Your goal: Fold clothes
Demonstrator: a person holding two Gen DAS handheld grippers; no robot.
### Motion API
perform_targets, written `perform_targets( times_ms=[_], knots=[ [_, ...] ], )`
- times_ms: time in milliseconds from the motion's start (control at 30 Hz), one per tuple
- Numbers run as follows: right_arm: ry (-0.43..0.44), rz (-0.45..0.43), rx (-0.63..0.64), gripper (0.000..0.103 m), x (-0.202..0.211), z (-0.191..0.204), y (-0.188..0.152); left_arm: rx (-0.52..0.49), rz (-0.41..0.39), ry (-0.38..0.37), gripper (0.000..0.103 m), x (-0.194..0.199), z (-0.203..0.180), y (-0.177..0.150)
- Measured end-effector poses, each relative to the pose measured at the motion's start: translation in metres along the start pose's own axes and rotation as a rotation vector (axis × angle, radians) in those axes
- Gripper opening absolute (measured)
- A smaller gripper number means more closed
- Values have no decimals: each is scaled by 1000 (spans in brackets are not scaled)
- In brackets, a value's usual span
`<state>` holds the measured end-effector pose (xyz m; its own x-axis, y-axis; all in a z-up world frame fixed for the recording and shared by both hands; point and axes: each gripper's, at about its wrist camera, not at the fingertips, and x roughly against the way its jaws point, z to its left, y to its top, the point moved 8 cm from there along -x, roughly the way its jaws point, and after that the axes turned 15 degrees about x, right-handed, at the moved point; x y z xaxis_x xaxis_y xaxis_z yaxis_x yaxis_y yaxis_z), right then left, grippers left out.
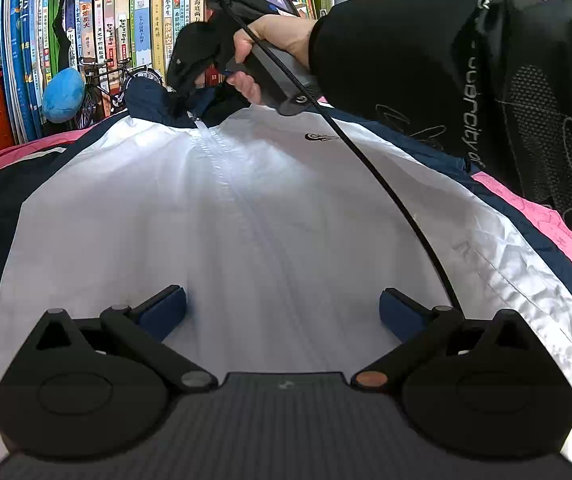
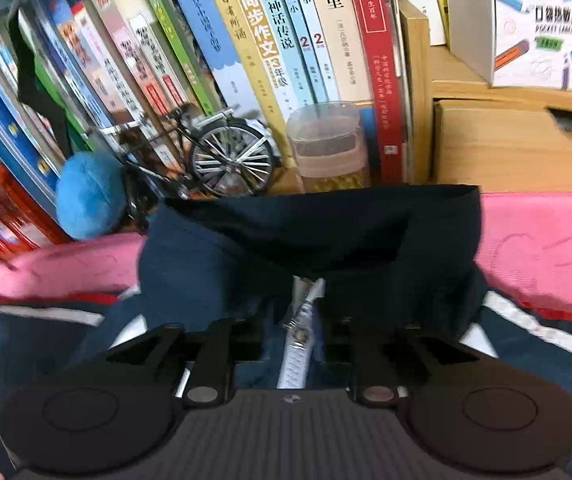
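Observation:
A white jacket (image 1: pixel 286 208) with navy sleeves lies flat, front up, on a pink cover (image 1: pixel 534 216); its zipper (image 1: pixel 222 160) is closed down the middle. My left gripper (image 1: pixel 284 312) hovers open over the lower front, with only flat white cloth between its blue pads (image 1: pixel 166 312). A hand in a black sleeve (image 1: pixel 426 64) holds my right gripper (image 1: pixel 194 80) at the navy collar (image 2: pixel 310 236). In the right wrist view the right gripper (image 2: pixel 294 328) stands narrowly open, with the zipper pull (image 2: pixel 298 336) in the gap and its dark fingertips hard to make out against the navy cloth.
Behind the bed edge a bookshelf (image 1: pixel 126 32) is packed with upright books. In front of them stand a model bicycle (image 2: pixel 222 156), a blue plush (image 2: pixel 86 196) and a clear jar (image 2: pixel 330 148). A wooden drawer box (image 2: pixel 506 144) is at right. A black cable (image 1: pixel 386 184) crosses the jacket.

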<state>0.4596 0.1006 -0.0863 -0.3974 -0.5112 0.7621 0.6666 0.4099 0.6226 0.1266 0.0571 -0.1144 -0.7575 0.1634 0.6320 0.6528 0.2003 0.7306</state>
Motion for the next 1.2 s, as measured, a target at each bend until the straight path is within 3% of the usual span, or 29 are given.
perform_targets(
  times_ms=[67,233,300,400,633,767,867,933,1033,1100,1200],
  knots=[
    [23,-9,-40,27,-4,0,4,0,0,0,103,0,0,0],
    [-87,-4,24,7,-4,2,4,0,0,0,103,0,0,1],
    [-108,-36,22,6,0,1,4,0,0,-1,103,0,0,0],
    [-58,-102,36,6,12,5,8,0,0,-2,103,0,0,0],
    [-204,-98,383,6,36,26,-4,2,0,-1,103,0,0,0],
    [-308,-22,732,6,34,51,-28,1,1,0,103,0,0,1],
    [-343,15,842,11,26,61,-39,2,1,0,103,0,0,1],
    [-330,7,786,16,18,59,-32,2,1,0,103,-1,0,1],
    [-269,-13,587,26,11,43,-17,3,0,-2,103,-1,0,0],
    [-217,-28,443,26,7,30,-9,4,0,-3,103,-1,0,1],
    [-192,-34,326,26,0,15,-1,5,0,-5,103,-1,1,1]
  ],
)
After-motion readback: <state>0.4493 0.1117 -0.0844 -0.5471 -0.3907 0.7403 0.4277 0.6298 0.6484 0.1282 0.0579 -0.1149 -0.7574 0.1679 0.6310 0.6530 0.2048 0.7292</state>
